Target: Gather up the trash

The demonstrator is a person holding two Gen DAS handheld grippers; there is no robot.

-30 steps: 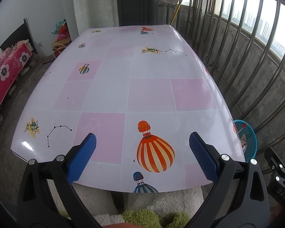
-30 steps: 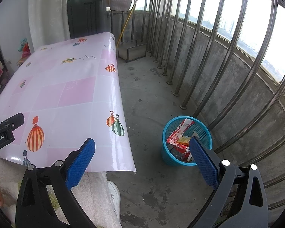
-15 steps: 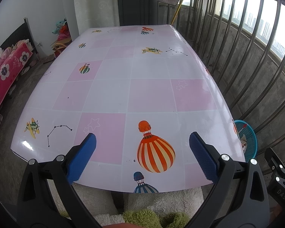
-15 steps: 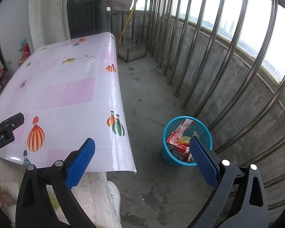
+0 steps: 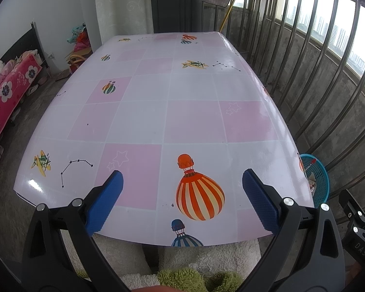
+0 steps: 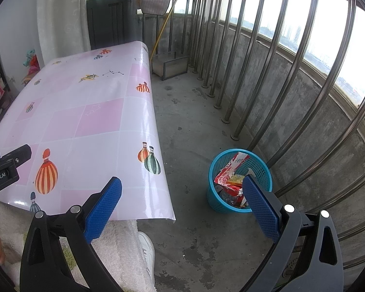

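A blue mesh waste basket (image 6: 243, 168) stands on the concrete floor to the right of the table, holding red and white wrappers (image 6: 227, 171) and other packets. The same basket (image 5: 316, 177) peeks out past the table's right edge in the left wrist view. My left gripper (image 5: 182, 185) hovers open over the near edge of the table (image 5: 182, 102), nothing between its blue pads. My right gripper (image 6: 182, 192) is open too, held over the floor between table and basket; its right pad (image 6: 260, 206) overlaps the basket's near rim in the picture. No loose trash shows on the tabletop.
The table wears a pink and white cloth with balloon prints (image 6: 73, 112). Steel railing bars (image 6: 267, 73) and a low concrete wall close the right side. A metal box (image 6: 169, 64) sits on the far floor. A white shoe (image 6: 146, 248) and fleecy clothing lie below.
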